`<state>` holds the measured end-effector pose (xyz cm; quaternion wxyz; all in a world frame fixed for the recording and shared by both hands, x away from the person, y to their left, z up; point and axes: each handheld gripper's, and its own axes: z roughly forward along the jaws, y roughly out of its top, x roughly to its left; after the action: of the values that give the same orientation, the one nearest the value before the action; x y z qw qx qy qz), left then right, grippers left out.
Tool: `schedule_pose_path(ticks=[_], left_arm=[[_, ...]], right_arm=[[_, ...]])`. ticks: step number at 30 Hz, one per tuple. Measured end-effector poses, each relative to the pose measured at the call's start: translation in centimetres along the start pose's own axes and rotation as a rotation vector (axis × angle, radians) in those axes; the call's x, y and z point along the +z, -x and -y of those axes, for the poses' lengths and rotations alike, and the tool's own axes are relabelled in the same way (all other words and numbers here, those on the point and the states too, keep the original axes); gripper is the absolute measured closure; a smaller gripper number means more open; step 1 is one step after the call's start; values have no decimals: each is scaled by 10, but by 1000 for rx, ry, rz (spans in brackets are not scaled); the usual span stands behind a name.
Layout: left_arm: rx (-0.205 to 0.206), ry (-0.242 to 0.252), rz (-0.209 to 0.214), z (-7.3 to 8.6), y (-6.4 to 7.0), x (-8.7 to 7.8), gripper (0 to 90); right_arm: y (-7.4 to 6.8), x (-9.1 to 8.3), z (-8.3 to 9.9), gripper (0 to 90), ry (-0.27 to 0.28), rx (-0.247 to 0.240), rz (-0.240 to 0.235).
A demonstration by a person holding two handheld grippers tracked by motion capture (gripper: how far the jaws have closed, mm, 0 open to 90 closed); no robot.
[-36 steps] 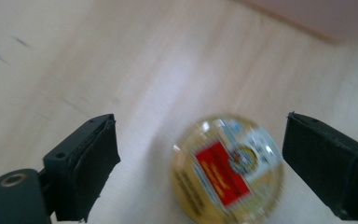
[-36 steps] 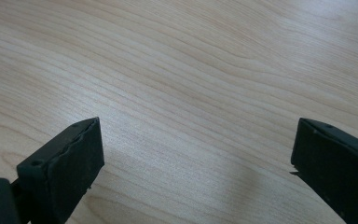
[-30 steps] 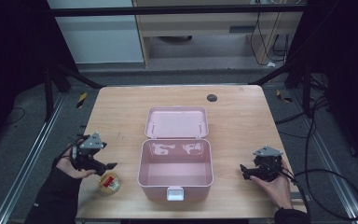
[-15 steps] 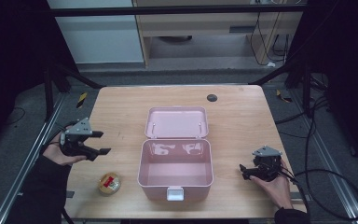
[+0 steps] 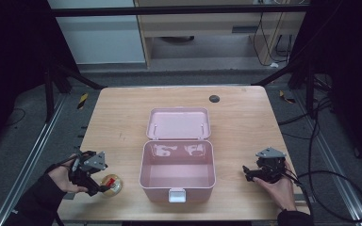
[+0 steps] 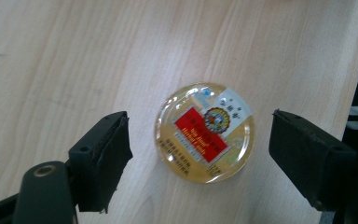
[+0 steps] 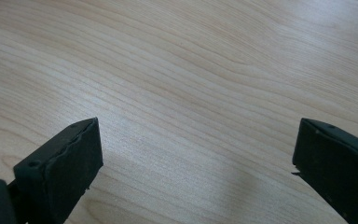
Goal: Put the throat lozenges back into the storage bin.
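Note:
A small round tin [image 6: 204, 132] with a gold rim and a red label lies flat on the wood, also seen near the table's front left [image 5: 111, 184]. My left gripper [image 6: 198, 161] hangs over it, open, a jaw on each side and not touching; in the high view it sits at the front left [image 5: 98, 184]. A pink box [image 5: 177, 172] stands open in the middle, its lid [image 5: 179, 124] laid back, nothing seen inside. My right gripper [image 7: 193, 168] is open over bare wood, at the front right in the high view [image 5: 250, 174].
A small dark round disc [image 5: 214, 99] lies near the table's far edge. The table's front edge [image 5: 184, 217] runs close to both hands. Cables [image 5: 339, 188] trail on the floor to the right. Bare wood [image 5: 122, 122] spreads left of the box.
My left gripper moved away to the left, then came back down toward the front and now straddles the tin. The right gripper has stayed in place.

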<state>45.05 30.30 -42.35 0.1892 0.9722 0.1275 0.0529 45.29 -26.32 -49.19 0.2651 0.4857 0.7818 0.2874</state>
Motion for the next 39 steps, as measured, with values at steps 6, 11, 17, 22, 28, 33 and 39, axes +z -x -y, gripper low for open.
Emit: schedule_pose_path(ticks=[6,11,17,22,28,33,39], left_arm=[[20,-50,2,-2,4,14,118],[20,-93,4,-2,3,23,78],[25,-126,23,-3,0,33,74],[21,-137,36,-1,-4,39,74],[24,-156,52,0,-4,47,89],[19,-155,60,2,-7,50,163],[25,-163,65,2,-8,51,188]], right_arm=[[0,-1,0,16,-4,0,0],[0,-1,0,14,-3,-2,1],[0,0,1,13,-7,-7,1],[0,0,1,13,-11,-6,3],[-1,0,1,13,-17,-13,-1],[-1,0,1,13,-19,-17,-1],[-1,0,1,13,-22,-17,-3]])
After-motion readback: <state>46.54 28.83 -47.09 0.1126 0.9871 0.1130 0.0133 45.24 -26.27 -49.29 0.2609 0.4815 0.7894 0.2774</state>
